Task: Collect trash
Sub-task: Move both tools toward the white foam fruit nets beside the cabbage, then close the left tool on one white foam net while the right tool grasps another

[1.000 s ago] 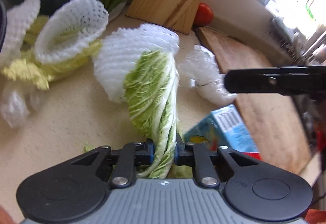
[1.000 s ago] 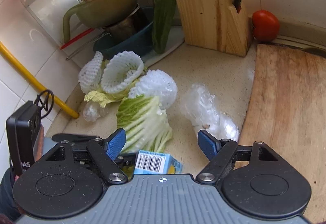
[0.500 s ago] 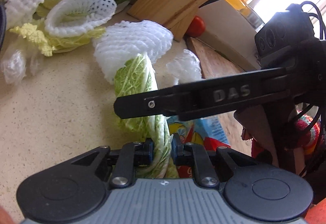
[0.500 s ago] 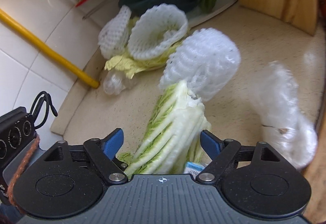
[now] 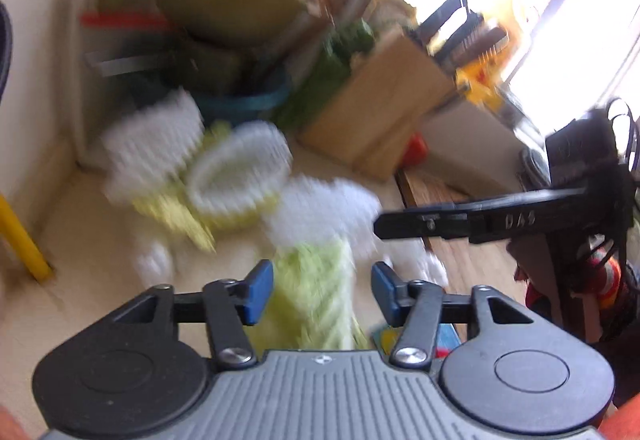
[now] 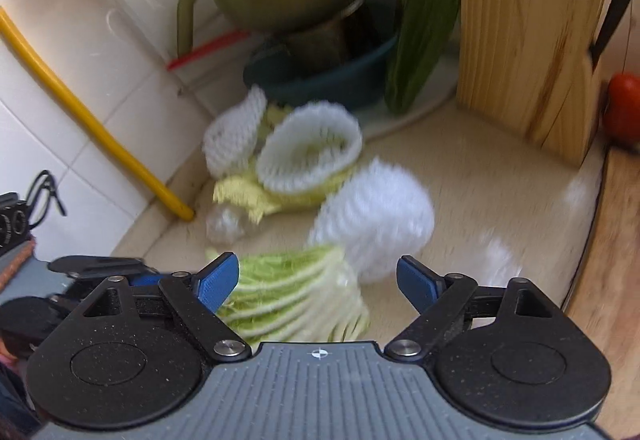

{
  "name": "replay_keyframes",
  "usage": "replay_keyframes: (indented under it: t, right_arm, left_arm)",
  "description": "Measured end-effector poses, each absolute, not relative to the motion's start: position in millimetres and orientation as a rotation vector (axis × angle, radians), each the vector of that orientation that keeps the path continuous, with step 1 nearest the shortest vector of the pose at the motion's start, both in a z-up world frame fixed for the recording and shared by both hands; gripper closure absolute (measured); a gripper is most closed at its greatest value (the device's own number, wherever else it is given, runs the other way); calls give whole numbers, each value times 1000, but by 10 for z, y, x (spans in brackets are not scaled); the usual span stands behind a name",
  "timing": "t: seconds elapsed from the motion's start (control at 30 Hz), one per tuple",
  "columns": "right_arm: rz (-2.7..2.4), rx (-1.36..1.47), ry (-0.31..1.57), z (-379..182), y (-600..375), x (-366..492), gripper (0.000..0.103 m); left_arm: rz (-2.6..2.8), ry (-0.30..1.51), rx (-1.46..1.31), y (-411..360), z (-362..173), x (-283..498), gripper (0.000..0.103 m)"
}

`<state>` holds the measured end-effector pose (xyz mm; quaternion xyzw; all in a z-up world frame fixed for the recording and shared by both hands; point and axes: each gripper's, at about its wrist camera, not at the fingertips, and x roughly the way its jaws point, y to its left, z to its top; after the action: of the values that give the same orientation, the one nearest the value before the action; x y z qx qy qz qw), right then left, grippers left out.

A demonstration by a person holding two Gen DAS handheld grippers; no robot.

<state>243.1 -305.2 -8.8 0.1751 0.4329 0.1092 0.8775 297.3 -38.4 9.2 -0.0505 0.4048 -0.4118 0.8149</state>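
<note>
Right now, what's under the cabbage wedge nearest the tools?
In the left wrist view, a corner of a blue and yellow carton shows beside the cabbage wedge's base; the rest is hidden by wedge and tool. In the right wrist view the wedge covers it entirely.

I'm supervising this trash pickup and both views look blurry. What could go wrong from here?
Both the left gripper and the right gripper are open around the cabbage piece, so they may collide. A grab could also snag the white foam net or knock the carton beside it.
</note>
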Motion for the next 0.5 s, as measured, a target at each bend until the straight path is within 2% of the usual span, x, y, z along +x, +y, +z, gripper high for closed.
replay_keyframes:
  t: [0.13,0.23,0.5]
  right_arm:
    - [203,343,840,-20,-3093,2720,12]
    - [203,292,813,-23,-2999,3037,11]
    - [224,137,827,-260,-2747,3499,11]
  left_arm:
    - [-749,714,-100,-335,305,3251,48]
    - [-635,621,15,-429,316,3426,37]
    - [-586,608,231,-843,-88,3651,36]
